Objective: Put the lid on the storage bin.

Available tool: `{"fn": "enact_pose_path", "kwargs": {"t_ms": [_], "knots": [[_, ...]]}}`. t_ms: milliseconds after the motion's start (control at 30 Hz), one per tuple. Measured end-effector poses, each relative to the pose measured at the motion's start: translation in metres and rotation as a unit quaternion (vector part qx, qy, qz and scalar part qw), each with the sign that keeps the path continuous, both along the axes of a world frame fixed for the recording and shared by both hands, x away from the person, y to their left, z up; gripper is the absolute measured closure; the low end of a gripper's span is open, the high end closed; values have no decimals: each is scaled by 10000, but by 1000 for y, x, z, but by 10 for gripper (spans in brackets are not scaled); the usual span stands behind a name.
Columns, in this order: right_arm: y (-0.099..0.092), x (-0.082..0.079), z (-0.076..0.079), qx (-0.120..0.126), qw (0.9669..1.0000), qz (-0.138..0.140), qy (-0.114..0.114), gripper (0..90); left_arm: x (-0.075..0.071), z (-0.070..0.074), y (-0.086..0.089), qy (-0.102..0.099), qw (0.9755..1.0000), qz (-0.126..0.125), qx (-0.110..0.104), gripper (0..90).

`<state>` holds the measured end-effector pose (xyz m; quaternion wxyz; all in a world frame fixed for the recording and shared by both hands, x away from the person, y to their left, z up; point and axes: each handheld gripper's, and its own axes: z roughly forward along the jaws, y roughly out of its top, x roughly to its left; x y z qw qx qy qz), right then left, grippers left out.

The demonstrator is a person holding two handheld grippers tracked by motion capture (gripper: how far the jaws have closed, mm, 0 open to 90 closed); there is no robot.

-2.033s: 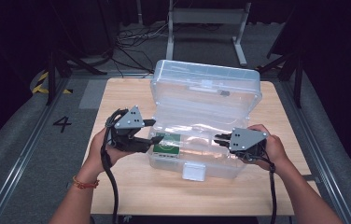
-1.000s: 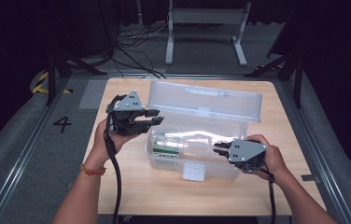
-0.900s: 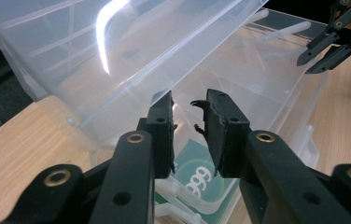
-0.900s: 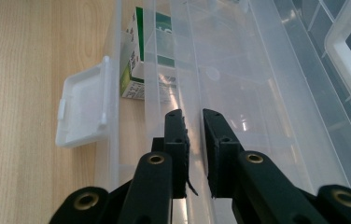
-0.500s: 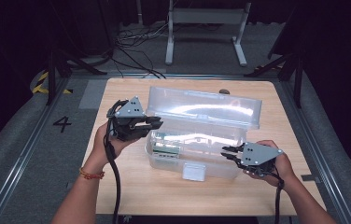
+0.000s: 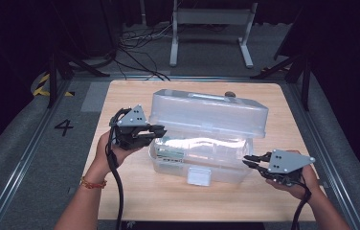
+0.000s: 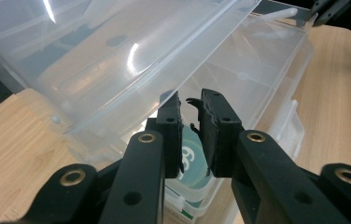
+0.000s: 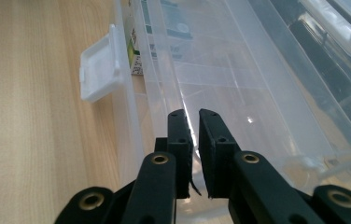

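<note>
High view looks forward and down over the whole worktop (image 6: 135, 201). Both gripper views sit super close, peeking past their own fingers (image 7: 211, 126) into the same clear box (image 6: 207, 143) from opposite ends.

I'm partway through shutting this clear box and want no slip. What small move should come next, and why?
Probably ease the left gripper down and forward so the lid swings onto the clear box. The lid hangs half-raised over the base, its edge at that gripper's shut jaws. The right gripper sits shut at the base's right end, seemingly steadying it; the front latch is still undone.
</note>
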<state>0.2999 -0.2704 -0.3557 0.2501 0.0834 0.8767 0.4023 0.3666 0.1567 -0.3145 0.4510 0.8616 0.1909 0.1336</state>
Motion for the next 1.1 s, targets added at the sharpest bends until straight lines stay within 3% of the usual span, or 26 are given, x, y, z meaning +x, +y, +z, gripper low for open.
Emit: {"fn": "enact_pose_path", "kwargs": {"t_ms": [67,333,633,833,1100], "knots": [[-9,-4,2,125,9999,-55,0,860,-1,-2,0,3,10000,1,-28,785],[-32,-9,-10,-23,9992,-348,201,866,-5,-9,2,56,10000,3,-46,786],[-63,-3,-31,130,9947,-875,533,860,-12,-19,2,126,9999,-11,84,788],[-76,-1,-40,231,9921,-1029,686,861,-16,-22,4,141,9998,-19,138,793],[-81,-3,-43,317,9908,-1106,719,862,-22,-27,5,170,9996,-83,213,802]]}}
